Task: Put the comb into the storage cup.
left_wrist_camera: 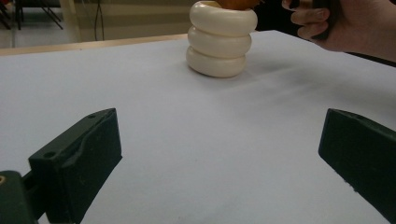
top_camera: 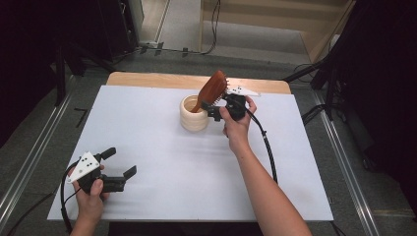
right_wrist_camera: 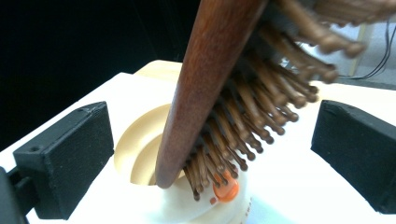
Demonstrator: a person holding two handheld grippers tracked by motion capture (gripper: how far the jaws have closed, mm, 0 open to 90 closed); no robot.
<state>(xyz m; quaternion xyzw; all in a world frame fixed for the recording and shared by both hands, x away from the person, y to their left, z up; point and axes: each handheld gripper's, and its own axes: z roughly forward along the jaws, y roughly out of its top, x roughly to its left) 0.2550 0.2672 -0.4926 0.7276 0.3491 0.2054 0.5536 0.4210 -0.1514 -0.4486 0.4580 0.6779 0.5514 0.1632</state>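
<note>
A brown wooden hairbrush (top_camera: 212, 89) stands handle-down in a cream ringed holder (top_camera: 193, 114) at the far middle of the white table (top_camera: 162, 147), leaning to the right. My right gripper (top_camera: 220, 104) is open just right of the holder. In the right gripper view the brush head (right_wrist_camera: 210, 84) and its bristles pass between the wide jaws without touching either pad, above the holder's mouth (right_wrist_camera: 140, 140). My left gripper (top_camera: 120, 162) rests open near the table's front left corner. In the left gripper view its jaws (left_wrist_camera: 219, 158) frame bare table, with the holder (left_wrist_camera: 219, 39) far ahead.
The person's right hand (left_wrist_camera: 336, 25) is beside the holder. A strip of wooden tabletop (top_camera: 147, 78) shows beyond the white sheet. Cables (top_camera: 268, 147) trail from both grippers. Dark stands and floor rails surround the table.
</note>
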